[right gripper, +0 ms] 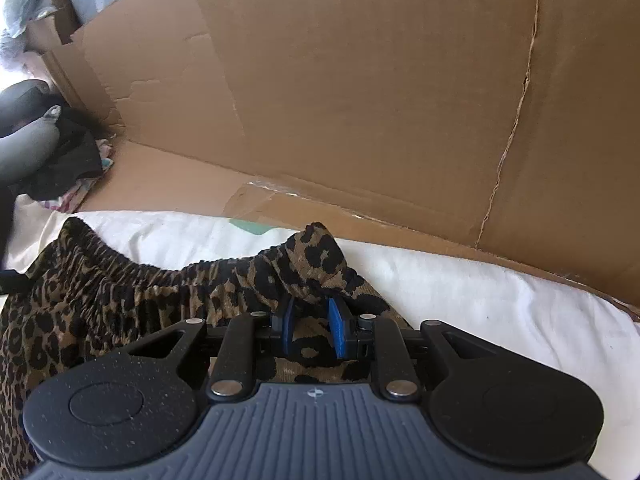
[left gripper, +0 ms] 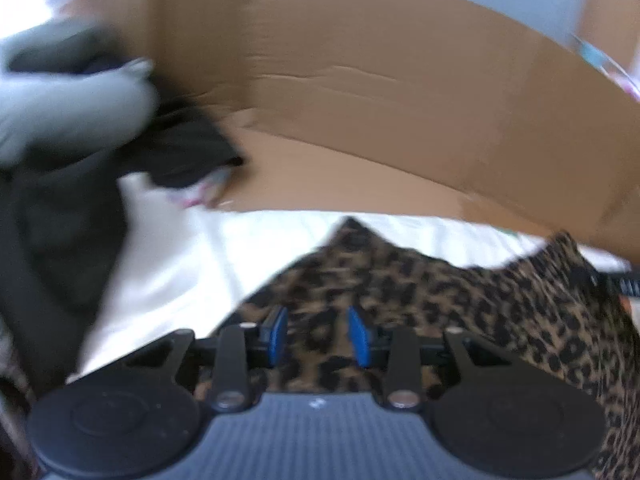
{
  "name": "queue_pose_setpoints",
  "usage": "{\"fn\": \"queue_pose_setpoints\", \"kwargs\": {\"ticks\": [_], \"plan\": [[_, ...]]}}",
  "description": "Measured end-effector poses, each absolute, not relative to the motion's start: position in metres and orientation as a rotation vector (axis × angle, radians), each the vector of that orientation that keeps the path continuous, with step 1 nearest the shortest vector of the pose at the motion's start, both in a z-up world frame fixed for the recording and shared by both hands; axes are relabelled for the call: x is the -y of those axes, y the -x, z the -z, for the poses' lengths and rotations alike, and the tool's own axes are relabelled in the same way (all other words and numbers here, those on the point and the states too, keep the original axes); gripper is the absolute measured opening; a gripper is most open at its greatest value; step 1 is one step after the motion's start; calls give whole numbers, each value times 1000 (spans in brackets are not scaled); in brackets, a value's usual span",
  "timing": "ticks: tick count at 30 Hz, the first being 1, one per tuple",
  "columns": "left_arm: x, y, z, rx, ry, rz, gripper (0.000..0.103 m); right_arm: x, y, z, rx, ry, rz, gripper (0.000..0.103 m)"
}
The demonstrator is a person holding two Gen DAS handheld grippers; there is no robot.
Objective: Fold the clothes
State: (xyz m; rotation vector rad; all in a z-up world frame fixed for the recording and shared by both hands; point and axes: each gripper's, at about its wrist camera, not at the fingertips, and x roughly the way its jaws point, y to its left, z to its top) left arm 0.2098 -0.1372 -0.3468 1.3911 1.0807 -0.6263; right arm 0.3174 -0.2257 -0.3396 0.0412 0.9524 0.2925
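Left gripper [left gripper: 318, 334] points steeply down over the leopard-print garment [left gripper: 460, 304]. Its blue pads [left gripper: 277, 334] stand apart w/ the print showing in the gap. The view is blurred, so I cannot tell if the pads touch the cloth; nothing looks pinched between them.

In the left view the garment fills from 6 to 3 o'clock, w/ one pointed corner at about 12 o'clock of the jaws, just above them. At 9 to 10 o'clock lies a pile of grey and black clothes [left gripper: 80, 120], well apart from the pads. White sheet [left gripper: 180, 264] is bare between that pile and the garment.

Right gripper [right gripper: 312, 330] also tilts down. Its jaws are nearly together and pinch a bunched fold of the leopard-print garment [right gripper: 120, 288] at the elastic waistband [right gripper: 168, 264]; the cloth rises in a hump at 12 o'clock, just over the pads, and the waistband runs away toward 9 o'clock.

Cardboard box [right gripper: 360, 100], lying open, takes the whole far side from 10 to 2 o'clock; its lower flap touches the sheet near the garment's top edge. The same dark clothes pile [right gripper: 52, 152] sits at 10 o'clock by the box corner. Free white sheet [right gripper: 500, 312] opens at 3 o'clock of the right gripper.
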Motion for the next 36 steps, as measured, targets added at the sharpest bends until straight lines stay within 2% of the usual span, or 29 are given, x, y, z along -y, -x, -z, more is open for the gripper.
{"fn": "queue_pose_setpoints", "kwargs": {"ticks": [12, 16, 23, 30, 36], "plan": [[133, -233, 385, -1063, -1378, 580, 41, 245, -326, 352, -985, -41, -227, 23], [139, -218, 370, -1009, -1403, 614, 35, 244, -315, 336, -954, -63, -259, 24], [142, -193, 342, -1005, -1410, 727, 35, 237, -272, 308, -919, -70, -397, 25], [123, -185, 326, -1012, -1398, 769, 35, 225, -239, 314, -954, -24, -452, 25], [104, -196, 340, -1030, -1436, 740, 34, 217, -228, 335, -1006, 16, -453, 25]]}}
